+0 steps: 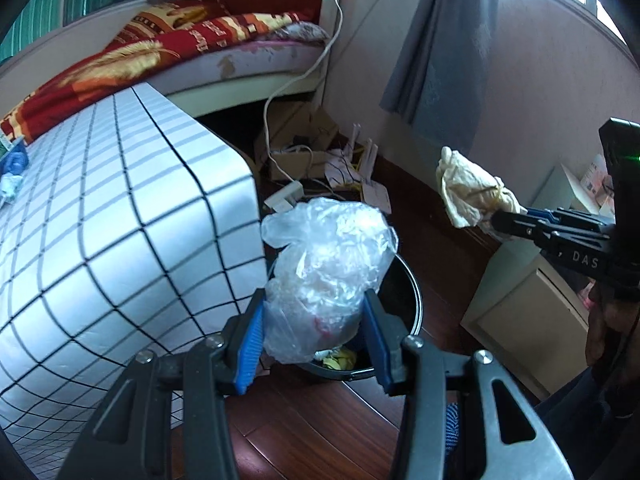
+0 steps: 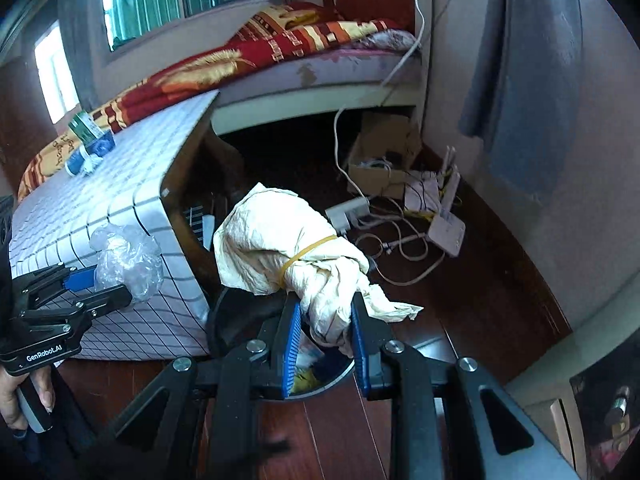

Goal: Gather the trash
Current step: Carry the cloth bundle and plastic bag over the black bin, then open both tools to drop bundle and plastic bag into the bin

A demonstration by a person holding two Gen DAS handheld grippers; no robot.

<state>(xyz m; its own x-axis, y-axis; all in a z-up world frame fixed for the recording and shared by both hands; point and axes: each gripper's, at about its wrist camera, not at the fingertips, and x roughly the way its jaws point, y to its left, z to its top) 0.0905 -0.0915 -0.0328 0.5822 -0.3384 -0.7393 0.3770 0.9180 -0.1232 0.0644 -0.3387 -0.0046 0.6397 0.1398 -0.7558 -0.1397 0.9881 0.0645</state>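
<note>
the left claw is seen clamped on a crumpled clear plastic bag, whose bulk stands up and forward from the blue pads. directly below and just beyond it, the black trash bin is found on the wooden floor, close beside the corner of the checked surface; scraps are already seen in the bin's bottom. the bag is thus held over the bin's near rim, so a short drop is judged to be all that the release calls for.

further right, the right claw is seen closed on a wad of cream paper bound with a rubber band. its long axis runs up and to the left from the pads, away from the claw. the bin's rim is glimpsed under the pads, so this wad is also judged to hang over the opening. from the left view, the wad is seen well apart to the right of the bin, so the left claw is judged the nearer.
</note>
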